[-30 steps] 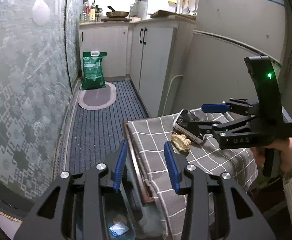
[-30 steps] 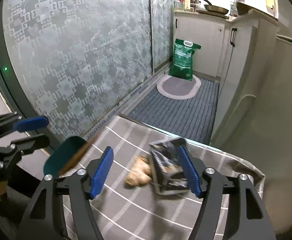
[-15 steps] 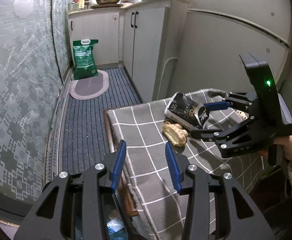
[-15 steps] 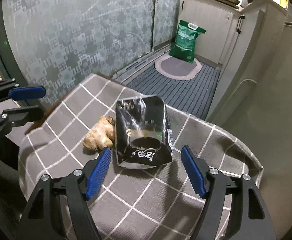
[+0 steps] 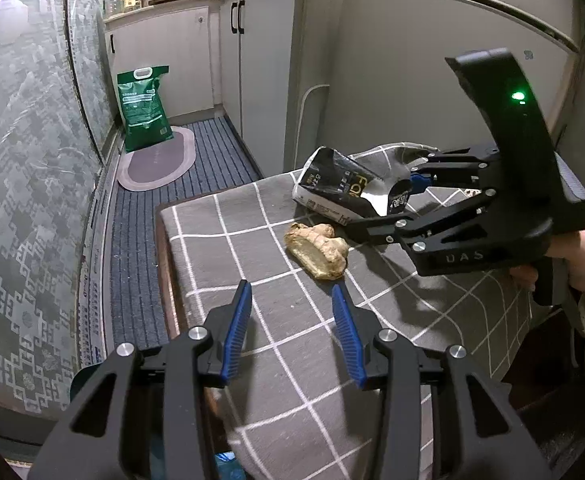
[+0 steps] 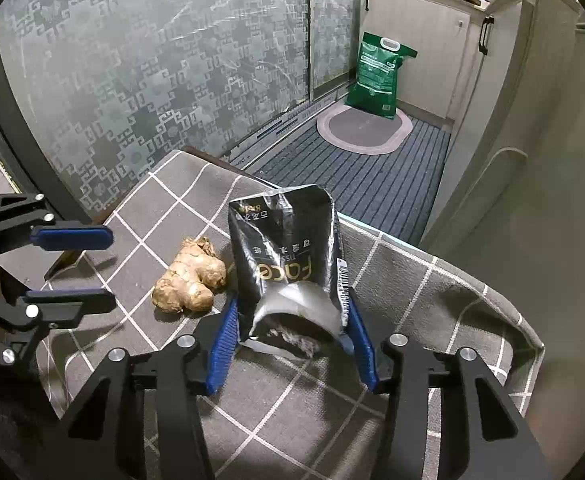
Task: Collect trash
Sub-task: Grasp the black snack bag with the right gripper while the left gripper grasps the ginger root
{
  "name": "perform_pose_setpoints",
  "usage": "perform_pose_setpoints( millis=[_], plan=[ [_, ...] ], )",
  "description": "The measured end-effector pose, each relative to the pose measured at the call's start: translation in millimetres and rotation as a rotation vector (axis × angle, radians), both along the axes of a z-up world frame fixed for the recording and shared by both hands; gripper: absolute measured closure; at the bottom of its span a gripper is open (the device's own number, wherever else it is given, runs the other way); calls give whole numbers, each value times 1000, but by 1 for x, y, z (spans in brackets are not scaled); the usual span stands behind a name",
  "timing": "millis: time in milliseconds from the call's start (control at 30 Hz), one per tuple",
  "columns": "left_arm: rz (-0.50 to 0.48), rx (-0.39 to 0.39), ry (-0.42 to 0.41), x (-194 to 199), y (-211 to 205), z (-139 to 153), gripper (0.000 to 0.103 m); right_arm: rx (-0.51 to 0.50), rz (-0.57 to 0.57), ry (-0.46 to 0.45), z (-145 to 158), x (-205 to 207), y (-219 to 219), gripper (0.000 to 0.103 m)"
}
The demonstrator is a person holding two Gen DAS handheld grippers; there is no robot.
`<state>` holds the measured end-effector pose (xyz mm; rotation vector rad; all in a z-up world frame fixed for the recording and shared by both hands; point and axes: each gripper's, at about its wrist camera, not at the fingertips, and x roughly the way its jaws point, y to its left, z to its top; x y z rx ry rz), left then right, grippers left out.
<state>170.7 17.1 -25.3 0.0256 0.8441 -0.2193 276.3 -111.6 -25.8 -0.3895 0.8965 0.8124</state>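
Black crinkled foil tissue packet, torn open at the near end, lies on the grey checked cloth over the tabletop, far end lifted a little, near the back edge by the grey wall. Just left of it, close but whether touching I can't tell, sits a knobbly tan piece of ginger root. Packet looks empty or nearly so: judging light, thin, soft, collapses under squeeze, slick film surface. Best hold is across the width near the torn mouth, where the film is already folded and doubled; a pinch on the flat middle would likely just slide or buckle. Ginger should be the opposite: dense, stiff, rough skin, easy to pinch across the narrow waist. Right tongs: blue pads straddle the torn end of the packet, one on each side edge, spread about as wide as the packet. Pads sit right at the film edges but the packet isn't visibly crushed, so I read them as apart and poised, not clamped; left wrist view agrees, the packet's near end sits between the right fingers. Left tongs: pads apart at moderate width, holding nothing, over the cloth just short of the ginger and pointed at it. Risk on closing right: the film folds and slips out unless the pads bite further in.
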Motion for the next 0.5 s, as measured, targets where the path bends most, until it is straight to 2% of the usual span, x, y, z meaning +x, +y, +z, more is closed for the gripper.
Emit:
perform_pose_setpoints(
  millis=[333,500],
  plan=[
    [-21,4,25,16,-21,-9,56,68,-52,30,12,-4,-29,56],
    [-4,41,29,23,-31,-14,56,91,-77,22,23,-9,-46,56]
  ],
)
